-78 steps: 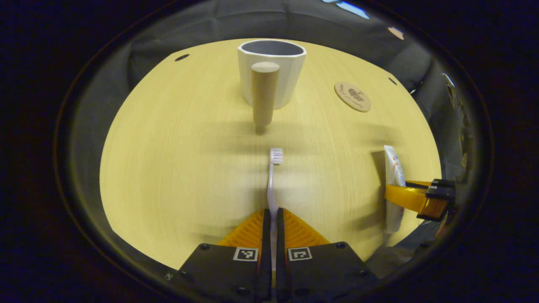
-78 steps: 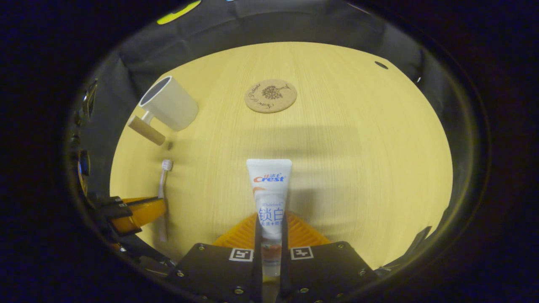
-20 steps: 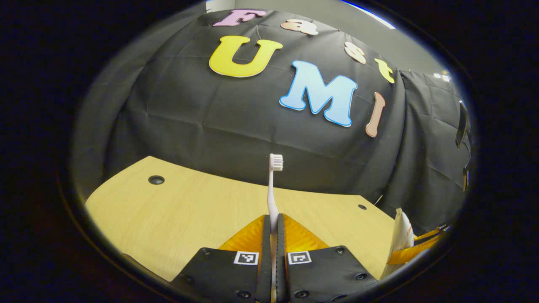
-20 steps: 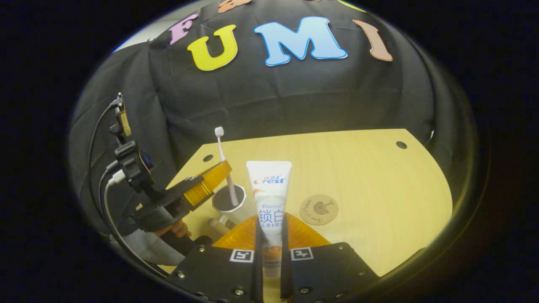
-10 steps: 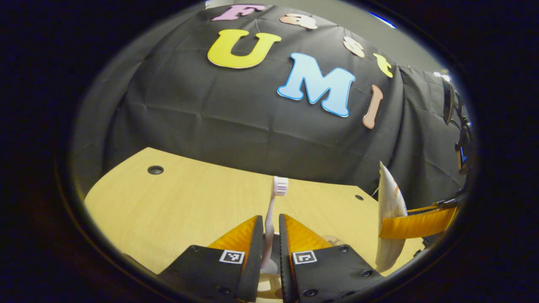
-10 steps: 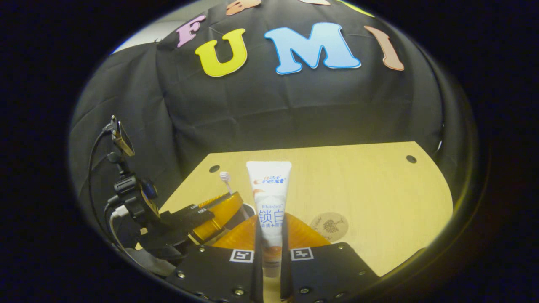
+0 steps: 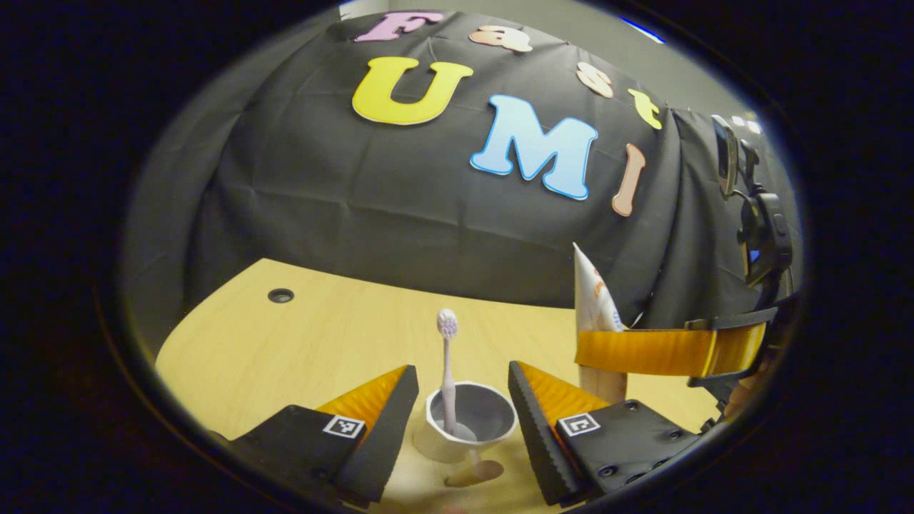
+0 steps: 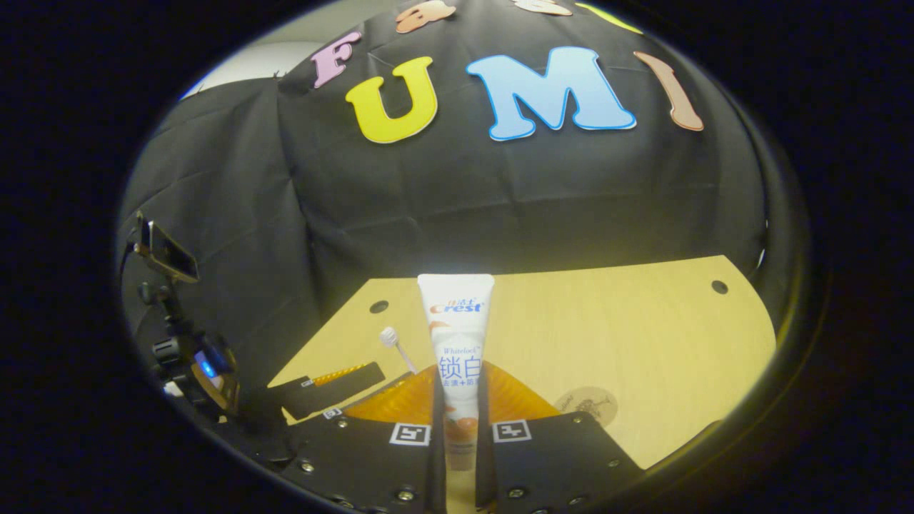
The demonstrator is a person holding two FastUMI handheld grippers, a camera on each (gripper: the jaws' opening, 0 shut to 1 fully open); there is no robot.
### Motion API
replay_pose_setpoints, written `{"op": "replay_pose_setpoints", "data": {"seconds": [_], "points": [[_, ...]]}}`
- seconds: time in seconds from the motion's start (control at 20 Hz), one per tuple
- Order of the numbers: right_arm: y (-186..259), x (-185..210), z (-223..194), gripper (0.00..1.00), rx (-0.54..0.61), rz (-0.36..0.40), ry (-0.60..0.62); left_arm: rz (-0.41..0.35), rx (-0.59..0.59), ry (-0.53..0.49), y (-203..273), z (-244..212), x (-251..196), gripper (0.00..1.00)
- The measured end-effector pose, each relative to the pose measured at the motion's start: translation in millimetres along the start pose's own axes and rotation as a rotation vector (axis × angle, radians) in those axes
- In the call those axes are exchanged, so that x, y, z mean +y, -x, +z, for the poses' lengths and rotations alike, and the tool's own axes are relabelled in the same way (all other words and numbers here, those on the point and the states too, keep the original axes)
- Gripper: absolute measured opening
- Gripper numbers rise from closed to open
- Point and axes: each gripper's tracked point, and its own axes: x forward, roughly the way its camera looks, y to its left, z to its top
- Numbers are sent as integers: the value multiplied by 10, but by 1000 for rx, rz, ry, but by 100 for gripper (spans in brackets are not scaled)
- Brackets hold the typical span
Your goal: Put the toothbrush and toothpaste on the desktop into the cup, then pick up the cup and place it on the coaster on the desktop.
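A white cup [image 7: 471,422] with a wooden handle [image 7: 475,472] stands on the wooden desktop [image 7: 321,343], right below my left gripper [image 7: 463,371]. The pale pink toothbrush [image 7: 448,357] stands in the cup, head up, and the left gripper's fingers are open on either side of it without touching it. My right gripper [image 8: 457,375] is shut on the white toothpaste tube [image 8: 457,335], held upright with its flat end up. In the left gripper view the tube [image 7: 594,300] hangs just right of the cup. The round cork coaster [image 8: 587,403] lies on the desktop to the right.
Small cable holes [image 7: 280,295] [image 8: 719,287] mark the desktop's far part. The booth's black cloth wall closes off the back. The left gripper [image 8: 335,377] and its mount [image 8: 178,335] sit low on the left in the right gripper view, beside the toothbrush head [image 8: 389,335].
The left gripper has opened and let go of the toothbrush, which now stands in the cup. The right gripper has carried the toothpaste closer to the cup.
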Motion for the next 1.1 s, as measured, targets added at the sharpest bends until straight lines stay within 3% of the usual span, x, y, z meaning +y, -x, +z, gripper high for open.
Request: {"op": "replay_pose_setpoints", "data": {"seconds": [0.1,0.15,0.2,0.25,0.35,0.4,0.75,0.8,0.85,1.1], "points": [[-80,69,87,16,-32,27,-11,14,5,0,91,28,50,83],[-132,107,120,16,-48,44,-13,14,12,9,133,15,65,88],[-162,150,151,20,-61,60,-16,24,19,21,170,3,100,88],[-203,185,176,17,-74,75,-19,29,26,36,217,-29,140,83],[-285,241,204,16,-97,92,-23,46,45,64,291,-92,217,83],[-328,246,192,16,-103,96,-22,59,55,73,312,-120,259,88],[-666,352,78,17,-104,75,46,114,83,125,525,-235,505,88],[-689,375,37,17,-94,72,56,117,86,131,532,-240,511,83],[-714,372,-19,17,-87,68,72,119,88,135,566,-257,536,88],[-766,384,-224,22,-36,55,107,121,96,137,608,-278,552,88]]}}
